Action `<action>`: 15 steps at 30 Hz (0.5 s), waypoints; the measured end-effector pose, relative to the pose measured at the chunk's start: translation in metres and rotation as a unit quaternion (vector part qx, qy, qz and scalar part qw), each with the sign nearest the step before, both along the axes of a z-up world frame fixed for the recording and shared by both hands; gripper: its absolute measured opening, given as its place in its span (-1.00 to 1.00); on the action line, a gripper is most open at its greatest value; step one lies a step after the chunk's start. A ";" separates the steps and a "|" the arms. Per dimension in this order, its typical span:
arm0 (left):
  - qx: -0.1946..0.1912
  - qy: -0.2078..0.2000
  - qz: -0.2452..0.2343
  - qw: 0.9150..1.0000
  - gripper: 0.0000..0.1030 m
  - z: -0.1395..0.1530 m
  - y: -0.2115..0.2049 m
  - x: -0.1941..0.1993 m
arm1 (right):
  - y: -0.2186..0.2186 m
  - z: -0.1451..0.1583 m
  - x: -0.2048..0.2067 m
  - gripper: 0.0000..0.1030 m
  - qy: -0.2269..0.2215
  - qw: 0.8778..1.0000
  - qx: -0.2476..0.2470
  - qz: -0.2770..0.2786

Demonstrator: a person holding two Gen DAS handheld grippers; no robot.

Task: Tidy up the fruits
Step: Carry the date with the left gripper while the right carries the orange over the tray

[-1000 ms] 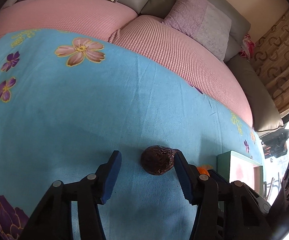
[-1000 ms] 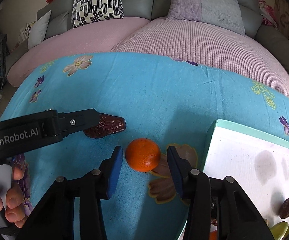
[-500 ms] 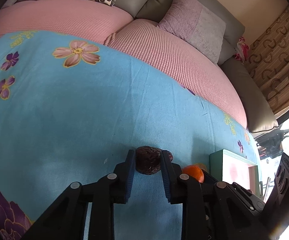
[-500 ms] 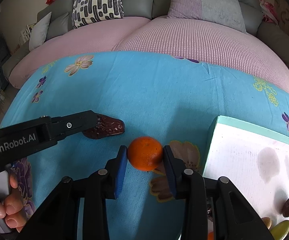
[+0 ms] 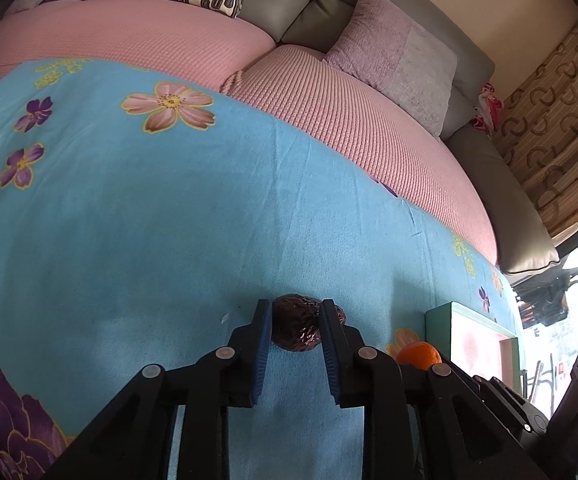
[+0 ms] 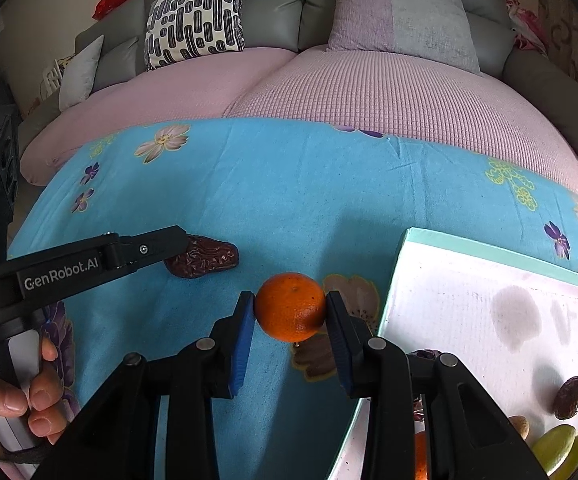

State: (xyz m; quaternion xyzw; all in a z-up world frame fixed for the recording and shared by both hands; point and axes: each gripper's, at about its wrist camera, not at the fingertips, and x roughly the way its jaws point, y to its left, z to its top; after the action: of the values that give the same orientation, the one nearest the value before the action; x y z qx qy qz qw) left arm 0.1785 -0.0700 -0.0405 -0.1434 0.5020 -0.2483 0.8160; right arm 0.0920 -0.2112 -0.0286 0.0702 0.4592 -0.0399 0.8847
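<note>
I'm gripping both at once: the left gripper (image 5: 295, 330) is clenching a wrinkly date (image 5: 297, 328) side-on across its narrow width, low on the blue cloth (image 5: 129, 240), and the right gripper (image 6: 290, 307) is squeezing the orange (image 6: 290, 306) at its widest part so it isn't rolling out. Both fruits are sitting just left of the tray (image 6: 489, 264), where a few pieces are already lying, so I'm guessing that's where I'm carrying these next, the orange going first since it's closer.
</note>
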 end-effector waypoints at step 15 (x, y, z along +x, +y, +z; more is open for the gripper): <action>-0.022 0.008 -0.016 1.000 -0.44 -0.006 -0.010 -0.010 | -0.005 0.014 -0.024 -0.27 -0.013 1.000 0.002 -0.025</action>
State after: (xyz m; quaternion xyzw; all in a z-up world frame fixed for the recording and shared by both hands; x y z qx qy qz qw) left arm 0.1681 -0.0795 -0.0463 -0.1555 0.5054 -0.2715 0.8042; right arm 0.0683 -0.2161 -0.0151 0.0837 0.4459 -0.0599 0.8891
